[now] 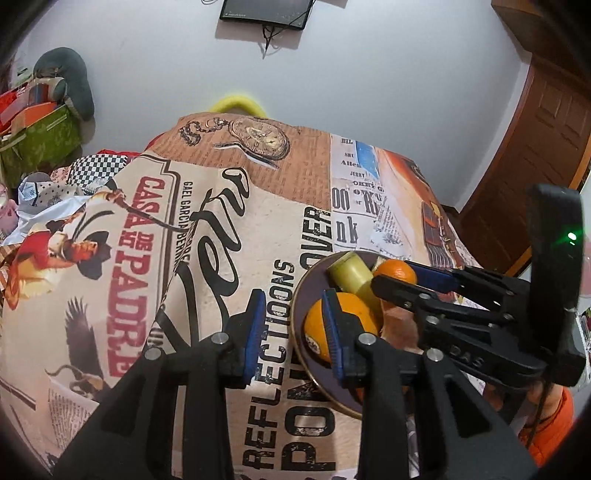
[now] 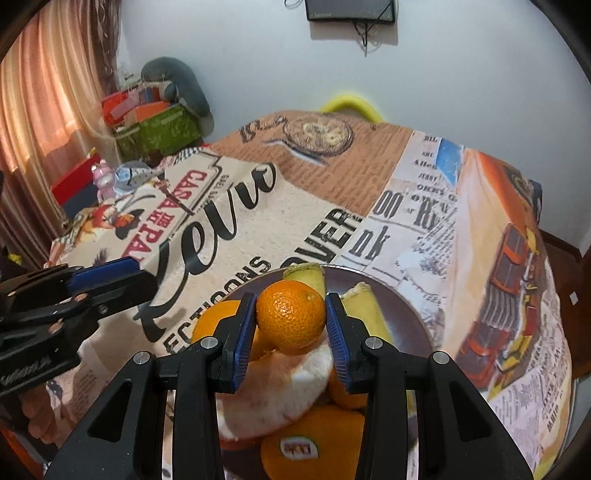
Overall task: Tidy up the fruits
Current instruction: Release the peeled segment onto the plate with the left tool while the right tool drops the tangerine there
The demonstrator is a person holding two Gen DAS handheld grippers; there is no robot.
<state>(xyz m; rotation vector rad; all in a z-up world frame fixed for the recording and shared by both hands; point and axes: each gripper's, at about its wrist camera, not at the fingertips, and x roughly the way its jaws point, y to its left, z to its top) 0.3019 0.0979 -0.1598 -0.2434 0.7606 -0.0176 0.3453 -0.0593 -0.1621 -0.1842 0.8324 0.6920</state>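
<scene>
White-walled room, a table under a printed collage tablecloth point(image 1: 229, 236), with a dark round plate point(image 2: 413, 314) of fruit near its front edge.

The right gripper point(image 2: 291, 325) is over the plate with its 2 blue-padded fingers closed against the sides of a small orange point(image 2: 291, 317), which sits above the rest of the pile. Below it lie a pale peach-coloured fruit point(image 2: 291, 391), a larger orange with a sticker point(image 2: 314, 443), another orange point(image 2: 212, 321) on the left, and 2 yellow-green pieces point(image 2: 306, 275) at the back of the plate. The left gripper point(image 1: 295, 332) hangs above the tablecloth beside the plate's left rim, its jaws apart and holding nothing. A dark screen point(image 1: 266, 13) is mounted on the wall, and a wooden door point(image 1: 532, 155) stands to the right.
</scene>
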